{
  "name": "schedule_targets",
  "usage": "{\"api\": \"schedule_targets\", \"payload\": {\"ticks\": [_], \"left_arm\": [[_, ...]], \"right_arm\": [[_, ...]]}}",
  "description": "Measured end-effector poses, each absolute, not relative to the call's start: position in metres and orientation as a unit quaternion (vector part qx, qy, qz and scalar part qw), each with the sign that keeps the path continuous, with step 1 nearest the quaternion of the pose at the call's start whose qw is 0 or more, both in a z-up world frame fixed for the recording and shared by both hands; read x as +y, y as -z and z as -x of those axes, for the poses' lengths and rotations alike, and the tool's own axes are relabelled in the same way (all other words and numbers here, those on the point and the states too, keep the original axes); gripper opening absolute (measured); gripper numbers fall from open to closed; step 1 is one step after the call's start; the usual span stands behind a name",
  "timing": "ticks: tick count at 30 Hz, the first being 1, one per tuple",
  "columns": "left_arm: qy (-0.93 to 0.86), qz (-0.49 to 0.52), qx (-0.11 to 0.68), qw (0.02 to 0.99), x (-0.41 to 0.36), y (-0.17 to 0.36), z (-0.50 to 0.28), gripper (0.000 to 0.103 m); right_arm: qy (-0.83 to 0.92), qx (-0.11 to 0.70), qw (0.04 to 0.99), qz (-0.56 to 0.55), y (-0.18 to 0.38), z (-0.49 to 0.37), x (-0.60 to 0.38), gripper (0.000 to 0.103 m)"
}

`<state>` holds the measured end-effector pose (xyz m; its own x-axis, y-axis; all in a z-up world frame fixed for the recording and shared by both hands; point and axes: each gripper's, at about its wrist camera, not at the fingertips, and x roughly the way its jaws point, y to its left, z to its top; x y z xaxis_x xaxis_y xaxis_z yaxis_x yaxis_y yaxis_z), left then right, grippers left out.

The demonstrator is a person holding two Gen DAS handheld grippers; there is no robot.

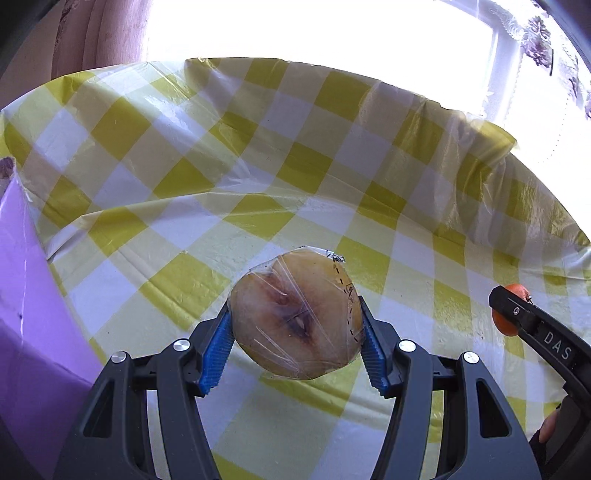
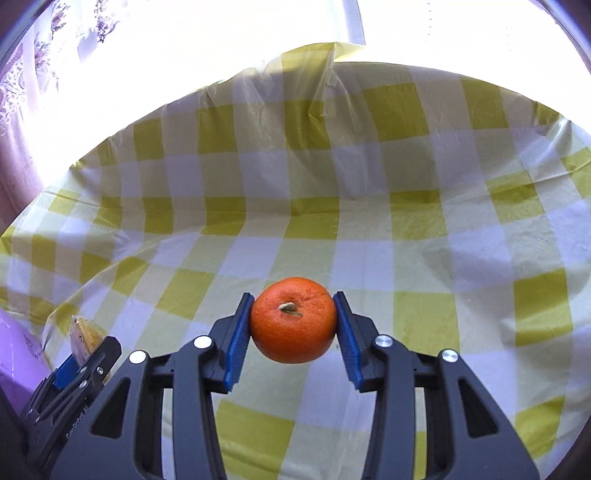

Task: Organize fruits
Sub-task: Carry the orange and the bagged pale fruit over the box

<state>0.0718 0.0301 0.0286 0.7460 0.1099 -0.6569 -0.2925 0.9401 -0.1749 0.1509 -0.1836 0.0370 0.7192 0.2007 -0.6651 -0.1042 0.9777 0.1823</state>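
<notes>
My left gripper (image 1: pixel 295 332) is shut on a pale yellow fruit half wrapped in clear film (image 1: pixel 295 314), held above the yellow-and-white checked tablecloth (image 1: pixel 258 166). Its blue pads press both sides of the wrapped fruit. My right gripper (image 2: pixel 293 325) is shut on an orange tangerine (image 2: pixel 293 319), stem side facing the camera, also held off the cloth. In the left wrist view the right gripper's finger (image 1: pixel 532 325) and a sliver of the tangerine (image 1: pixel 511 291) show at the right edge. In the right wrist view the left gripper's finger (image 2: pixel 92 365) and the wrapped fruit (image 2: pixel 83 336) show at the lower left.
A purple surface (image 1: pixel 33 314) lies along the left side of the table, also seen as a purple edge (image 2: pixel 18 354). A bright window with patterned curtains (image 1: pixel 543 33) stands behind the table's far edge. A person's hand (image 1: pixel 550 428) shows at the lower right.
</notes>
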Motion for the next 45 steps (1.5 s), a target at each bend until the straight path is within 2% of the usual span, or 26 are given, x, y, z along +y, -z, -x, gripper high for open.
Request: {"api": "schedule_targets", "payload": {"ticks": [10,23,32,45], "left_arm": [[-0.063,0.081,0.328,0.939,-0.004,-0.041,-0.007,0.058],[-0.017,0.032,0.319,0.947,-0.029,-0.054,0.072,0.059],[-0.001,0.028,0.324,0.946,-0.017,-0.067,0.116,0.059],[-0.033,0.009,0.281,0.959,0.030,-0.109,0.176,0.059]], "right_arm": [[-0.075,0.361,0.928,-0.058,-0.038,-0.049,-0.184,0.044],[-0.075,0.374,0.923,-0.045,-0.034,0.043,-0.186,0.044],[-0.074,0.386,0.919,-0.026,-0.043,0.083,-0.182,0.044],[-0.159,0.343,0.926,0.013,-0.082,0.129,-0.124,0.044]]}}
